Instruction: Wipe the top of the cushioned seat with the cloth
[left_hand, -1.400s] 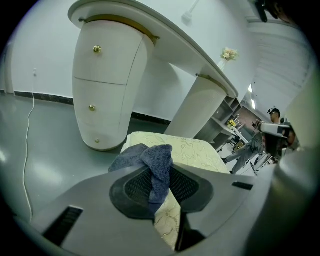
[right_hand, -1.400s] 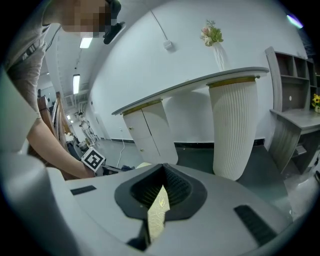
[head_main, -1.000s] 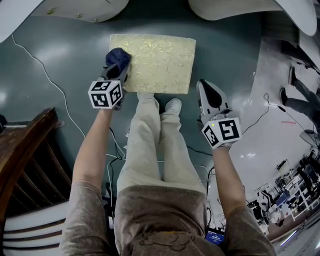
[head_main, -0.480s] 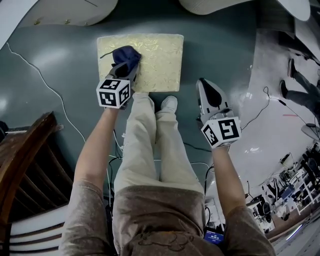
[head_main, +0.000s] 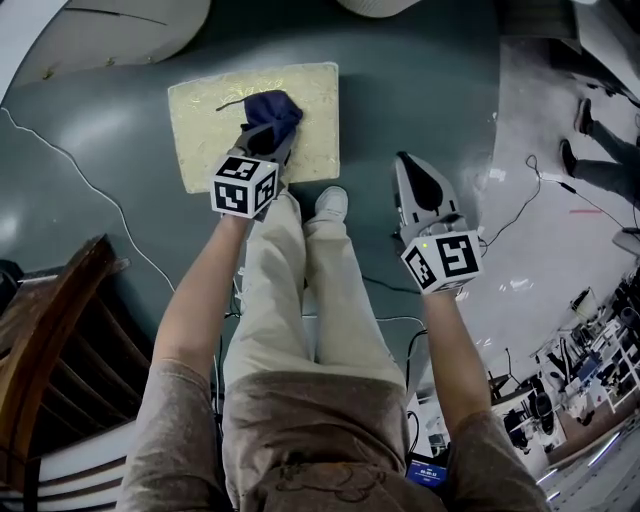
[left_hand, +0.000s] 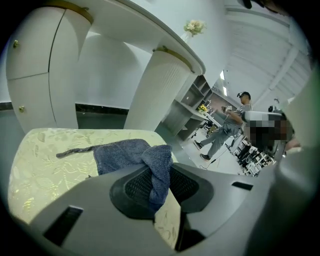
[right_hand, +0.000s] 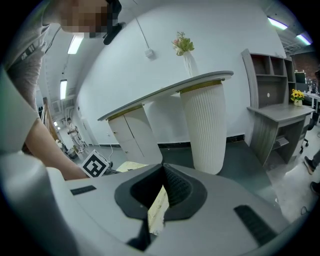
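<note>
Since the left gripper (head_main: 264, 135), clamped on the cloth (head_main: 270, 107) spread just ahead of it, has slid from the left edge of the seat (head_main: 205, 125) past its middle, wiping seems half done, while the right gripper (head_main: 408, 166) hangs closed and empty.

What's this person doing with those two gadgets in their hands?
The person is standing over a cream patterned cushioned seat to wipe its top. The left gripper is clamped on a dark blue cloth, which lies on the seat near its right side. The right gripper is not involved: it hangs off to the side over the green floor, jaws close together, clear of the seat.
</note>
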